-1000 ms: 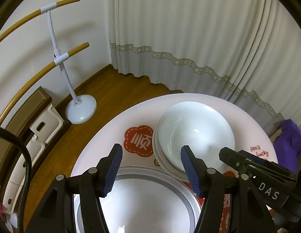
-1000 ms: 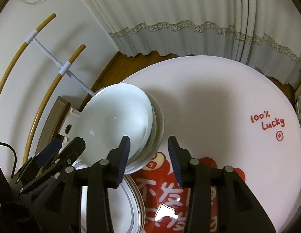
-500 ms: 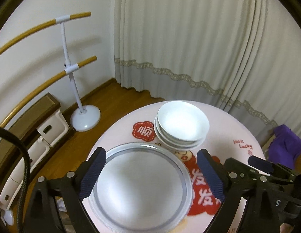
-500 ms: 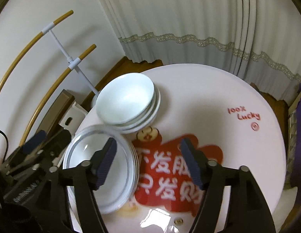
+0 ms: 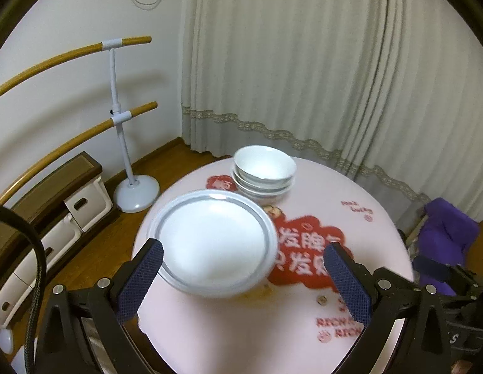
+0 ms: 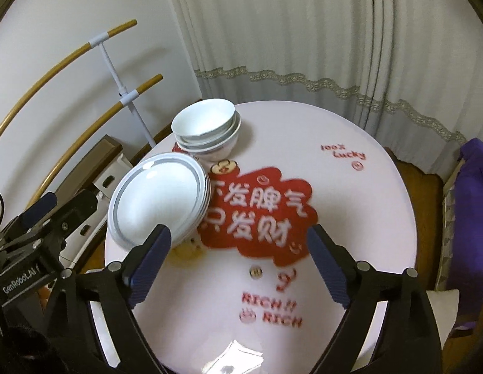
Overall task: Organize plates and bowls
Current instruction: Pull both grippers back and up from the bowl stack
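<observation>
Left hand-held gripper is hanging over the near edge of the tabletop, jaws spread wide and opening, nothing between the pads. Right hand-held gripper likewise: jaws wide, opening, empty.

Plate stack is sitting on the near-left of the tabletop; bowl stack is sitting just beyond it at the far-left edge, the two close, contact unclear.

Handling, as judged: glazed ceramic, so stiff, slick, breakable, and heavy when lifted as a stack. Best hold is probably across the rim, pads biting inside and outside.

Orientation: both stacks are facing mouth-up; they are round, so no long axis, only the vertical stacking axis.
</observation>
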`<action>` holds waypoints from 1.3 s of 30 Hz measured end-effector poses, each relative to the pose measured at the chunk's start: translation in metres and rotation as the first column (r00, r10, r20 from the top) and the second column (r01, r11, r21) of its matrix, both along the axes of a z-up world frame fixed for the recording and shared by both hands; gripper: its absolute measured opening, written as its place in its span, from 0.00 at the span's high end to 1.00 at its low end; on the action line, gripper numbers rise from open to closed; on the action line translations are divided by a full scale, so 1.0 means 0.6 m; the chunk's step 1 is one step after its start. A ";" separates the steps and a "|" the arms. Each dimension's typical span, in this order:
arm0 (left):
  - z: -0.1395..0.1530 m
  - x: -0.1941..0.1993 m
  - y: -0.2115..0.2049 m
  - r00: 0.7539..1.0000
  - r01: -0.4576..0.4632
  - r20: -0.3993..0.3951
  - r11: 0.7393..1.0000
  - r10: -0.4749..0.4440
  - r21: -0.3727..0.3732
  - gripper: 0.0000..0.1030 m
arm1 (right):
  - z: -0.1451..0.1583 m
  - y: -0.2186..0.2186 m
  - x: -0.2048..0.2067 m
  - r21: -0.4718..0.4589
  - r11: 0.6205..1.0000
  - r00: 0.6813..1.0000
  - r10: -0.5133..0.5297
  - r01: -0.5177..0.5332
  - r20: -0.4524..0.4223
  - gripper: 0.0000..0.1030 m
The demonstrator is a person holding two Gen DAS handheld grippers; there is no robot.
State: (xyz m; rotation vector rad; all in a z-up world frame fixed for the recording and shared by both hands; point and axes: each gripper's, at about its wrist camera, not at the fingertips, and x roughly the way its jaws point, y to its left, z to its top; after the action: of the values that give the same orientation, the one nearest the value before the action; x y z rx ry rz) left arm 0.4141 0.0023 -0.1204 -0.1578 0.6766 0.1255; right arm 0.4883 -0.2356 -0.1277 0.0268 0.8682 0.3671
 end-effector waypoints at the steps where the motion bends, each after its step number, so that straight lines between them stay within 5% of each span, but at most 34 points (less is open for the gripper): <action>1: -0.001 -0.012 -0.007 1.000 0.006 -0.002 1.000 -0.006 -0.002 0.01 | -0.002 -0.006 -0.011 0.004 1.000 1.000 0.002 -0.002 0.000 0.11; 14: 0.018 -0.134 -0.086 0.996 -0.074 0.050 0.997 0.075 -0.013 0.01 | 0.007 -0.069 -0.070 -0.031 0.998 0.998 0.053 -0.052 0.037 0.05; 22: -0.001 -0.111 -0.122 0.986 -0.158 0.049 0.984 0.162 -0.082 0.01 | 0.013 -0.094 -0.041 -0.058 0.992 0.992 0.117 -0.115 0.037 0.04; 28: -0.015 -0.078 -0.119 0.962 -0.268 0.008 0.948 0.274 -0.170 0.01 | 0.003 -0.094 -0.008 -0.072 0.984 0.986 0.166 -0.164 0.020 0.04; 39: -0.038 0.029 -0.118 0.947 -0.322 -0.052 0.933 0.318 -0.158 0.01 | -0.008 -0.084 0.072 -0.108 0.969 0.975 0.223 -0.222 -0.008 0.04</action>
State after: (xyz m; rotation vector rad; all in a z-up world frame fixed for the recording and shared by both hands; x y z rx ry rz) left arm 0.4313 -0.0682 -0.1430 -0.4272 0.6831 0.3864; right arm 0.5314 -0.2863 -0.1323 -0.1732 0.8880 0.5293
